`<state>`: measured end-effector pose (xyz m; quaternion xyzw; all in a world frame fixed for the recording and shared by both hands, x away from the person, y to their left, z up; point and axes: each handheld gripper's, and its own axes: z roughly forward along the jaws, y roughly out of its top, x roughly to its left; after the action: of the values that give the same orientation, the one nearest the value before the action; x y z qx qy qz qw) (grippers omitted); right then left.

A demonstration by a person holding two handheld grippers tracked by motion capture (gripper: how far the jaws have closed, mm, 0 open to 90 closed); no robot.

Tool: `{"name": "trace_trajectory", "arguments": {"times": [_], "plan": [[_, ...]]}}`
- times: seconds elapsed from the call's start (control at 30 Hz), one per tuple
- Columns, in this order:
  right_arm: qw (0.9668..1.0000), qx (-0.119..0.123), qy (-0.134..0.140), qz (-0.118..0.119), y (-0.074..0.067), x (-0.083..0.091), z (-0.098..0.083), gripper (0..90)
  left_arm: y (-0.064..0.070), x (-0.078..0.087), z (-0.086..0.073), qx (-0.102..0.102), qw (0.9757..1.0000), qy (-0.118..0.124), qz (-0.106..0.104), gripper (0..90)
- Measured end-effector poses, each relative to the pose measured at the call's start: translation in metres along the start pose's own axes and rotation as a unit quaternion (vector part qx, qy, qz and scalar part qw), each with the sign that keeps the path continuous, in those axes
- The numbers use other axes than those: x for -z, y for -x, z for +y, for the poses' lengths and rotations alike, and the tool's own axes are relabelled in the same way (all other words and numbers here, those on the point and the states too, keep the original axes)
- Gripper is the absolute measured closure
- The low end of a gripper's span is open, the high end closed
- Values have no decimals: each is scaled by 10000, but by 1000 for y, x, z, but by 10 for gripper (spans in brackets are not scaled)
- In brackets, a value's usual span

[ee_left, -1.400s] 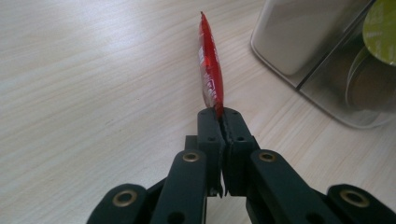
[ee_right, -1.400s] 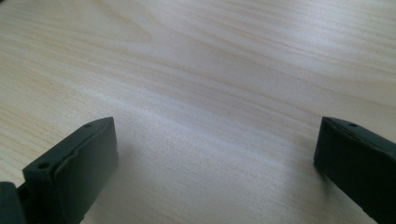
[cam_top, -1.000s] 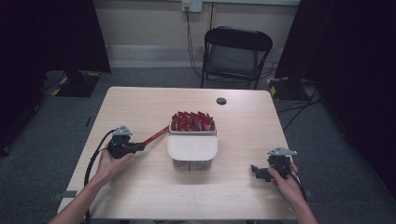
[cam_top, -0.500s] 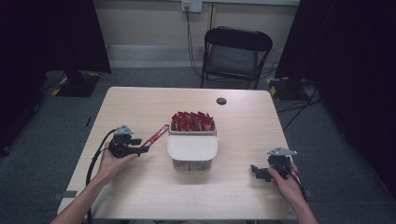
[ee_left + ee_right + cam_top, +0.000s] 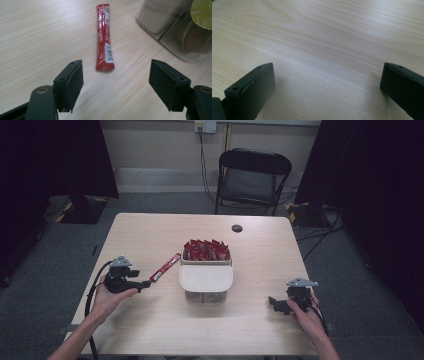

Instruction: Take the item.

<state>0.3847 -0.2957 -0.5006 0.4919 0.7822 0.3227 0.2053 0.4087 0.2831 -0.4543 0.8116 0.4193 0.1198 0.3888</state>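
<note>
A long red stick packet lies flat on the wooden table, left of a clear box. My left gripper sits just behind the packet's near end. In the left gripper view the packet lies ahead of the left gripper, whose jaws have just been opening and stand apart with nothing between them. My right gripper rests low at the table's front right. It is open over bare wood in the right gripper view.
The clear box has a white lid in front and several red packets standing in its rear part. Its corner holds green-topped pods. A small black disc lies farther back. A black chair stands beyond the table.
The left gripper's jaws opened and let go of the red packet, which now lies on the table. The left hand drew back slightly. The right hand stayed put.
</note>
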Motion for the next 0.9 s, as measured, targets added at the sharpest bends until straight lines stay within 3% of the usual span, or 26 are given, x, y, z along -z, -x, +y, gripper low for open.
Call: {"name": "trace_trajectory", "arguments": {"times": [0.13,0.27,0.37,0.5,0.53,0.67,0.83,0.9], "plan": [[10000,-2,-1,-4,0,0,0,0,-1,5,-7,-74,9999,-47,128,355],[10000,-2,1,-6,0,0,0,0,-3,9,-11,3,9994,-233,257,310],[10000,-3,2,-5,0,0,0,0,-6,12,-17,68,9989,-217,399,294],[10000,-3,0,-5,0,0,0,0,-12,12,-26,3,9964,-325,778,284],[10000,-4,1,-4,0,0,0,0,-15,12,-27,-66,9963,-358,778,283],[10000,2,2,-5,0,0,0,0,-24,12,-36,46,9947,-379,952,258],[10000,-2,-4,-2,0,0,0,0,-35,6,-46,172,9931,-629,978,220],[10000,-3,-4,-3,0,0,0,0,-37,6,-48,193,9929,-523,1049,198]]}}
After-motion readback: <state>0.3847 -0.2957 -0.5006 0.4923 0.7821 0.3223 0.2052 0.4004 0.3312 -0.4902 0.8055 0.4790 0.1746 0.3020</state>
